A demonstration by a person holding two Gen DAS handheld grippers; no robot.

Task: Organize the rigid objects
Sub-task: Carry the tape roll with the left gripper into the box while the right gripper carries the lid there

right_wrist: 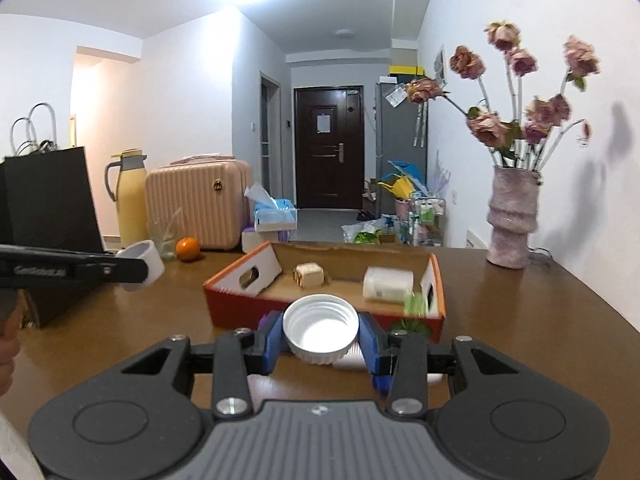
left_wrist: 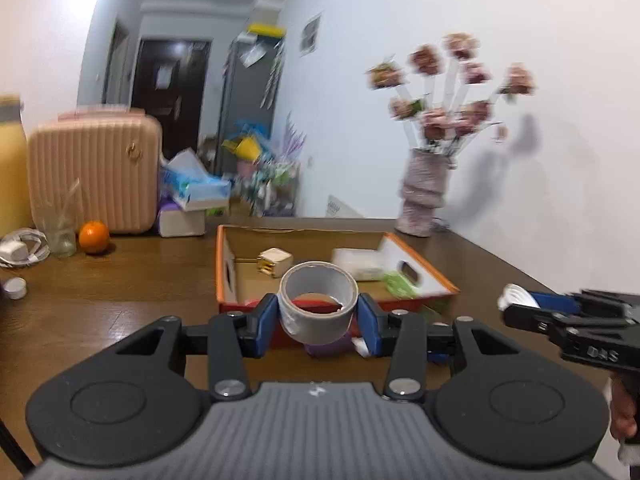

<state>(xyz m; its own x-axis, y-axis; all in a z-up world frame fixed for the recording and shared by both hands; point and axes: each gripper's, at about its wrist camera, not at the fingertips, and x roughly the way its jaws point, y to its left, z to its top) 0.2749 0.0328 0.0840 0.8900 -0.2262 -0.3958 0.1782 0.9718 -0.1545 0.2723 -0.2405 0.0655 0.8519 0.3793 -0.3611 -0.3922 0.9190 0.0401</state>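
Left wrist view: left gripper (left_wrist: 318,312) clamps grey tape roll (left_wrist: 318,300), hole upward, orange box (left_wrist: 424,256) just beyond.
Right wrist view: right gripper (right_wrist: 322,336) pinches white cap (right_wrist: 321,328), hollow up; box (right_wrist: 248,308) ahead, similarly near.

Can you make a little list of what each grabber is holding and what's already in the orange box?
left gripper: shut on a roll of grey tape, held above the table
right gripper: shut on a white screw lid, open side facing the camera
orange box: open cardboard box on the brown table, just beyond both grippers
inside the box: small cream cube, white container lying on its side, something green at the near right corner, too blurred to name
beside the box: orange fruit, vase of dried roses
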